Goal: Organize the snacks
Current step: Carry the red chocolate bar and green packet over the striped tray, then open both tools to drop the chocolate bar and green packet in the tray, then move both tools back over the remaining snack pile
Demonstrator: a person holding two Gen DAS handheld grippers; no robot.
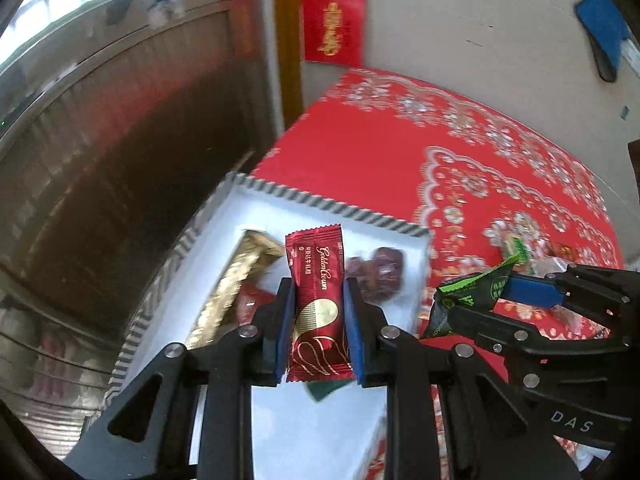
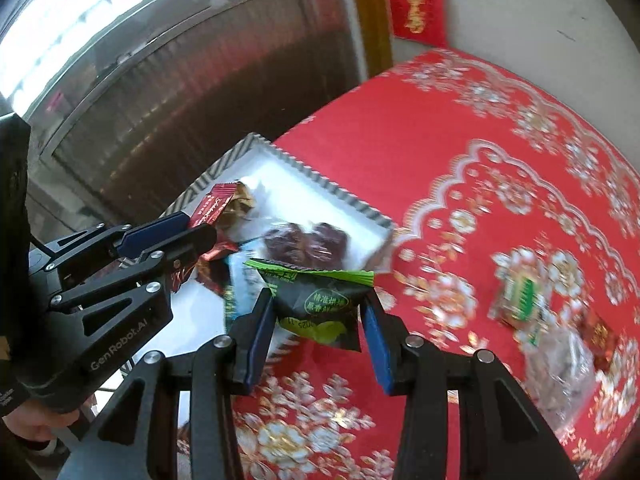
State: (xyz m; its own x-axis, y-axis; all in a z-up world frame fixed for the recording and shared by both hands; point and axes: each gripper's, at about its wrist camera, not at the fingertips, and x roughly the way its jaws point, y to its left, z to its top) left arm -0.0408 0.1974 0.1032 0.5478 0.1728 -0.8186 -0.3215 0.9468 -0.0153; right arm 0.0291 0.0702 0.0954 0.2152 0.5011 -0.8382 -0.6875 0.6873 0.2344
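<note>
While both claws hang over the red floral tablecloth (image 1: 360,152), each is clamped on a snack. Left gripper (image 1: 319,312) pinches a red Golden Crown bar (image 1: 318,300) upright above the white tray (image 1: 320,202) with the striped rim. Right gripper (image 2: 319,332) squeezes a black-green packet (image 2: 316,300) just off the tray's 4 o'clock corner. Wrapped dates (image 2: 304,242) and a gold packet (image 1: 240,276) lie in the tray. Loose snacks (image 2: 520,296), blurred, sit on the cloth at 3 o'clock of the right claw.
</note>
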